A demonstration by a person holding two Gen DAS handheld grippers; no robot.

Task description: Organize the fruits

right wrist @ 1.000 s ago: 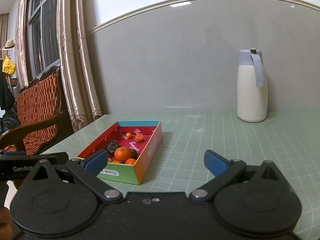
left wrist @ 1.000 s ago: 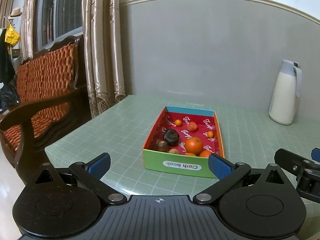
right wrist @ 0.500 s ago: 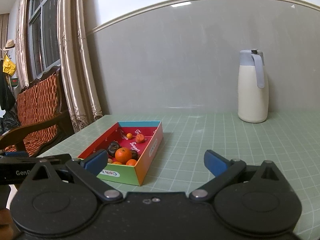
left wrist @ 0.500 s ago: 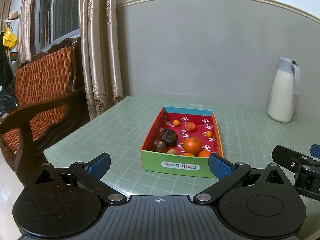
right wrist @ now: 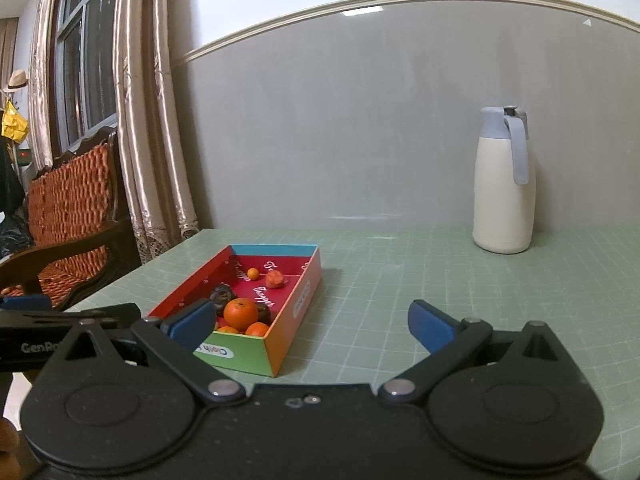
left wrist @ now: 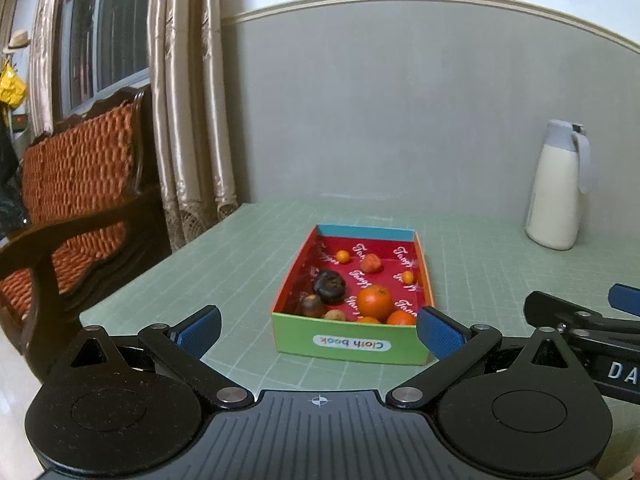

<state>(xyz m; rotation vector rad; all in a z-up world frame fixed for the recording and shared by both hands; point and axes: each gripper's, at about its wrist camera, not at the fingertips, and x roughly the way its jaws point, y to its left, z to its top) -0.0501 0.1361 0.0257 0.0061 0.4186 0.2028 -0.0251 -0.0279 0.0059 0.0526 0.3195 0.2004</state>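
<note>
With both the left gripper (left wrist: 318,326) and right gripper (right wrist: 310,322) spread wide and empty, short of the box (left wrist: 352,346) holding the fruits near the table's (left wrist: 480,264) left edge, a clumsy reach could shove that light box off

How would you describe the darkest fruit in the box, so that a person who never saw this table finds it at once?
On the green table stands a colourful open box with a red inside. The dark fruit lies near its left wall, about midway along, just left of the big orange. It is nearly black and wrinkled, while most neighbours are orange.
</note>
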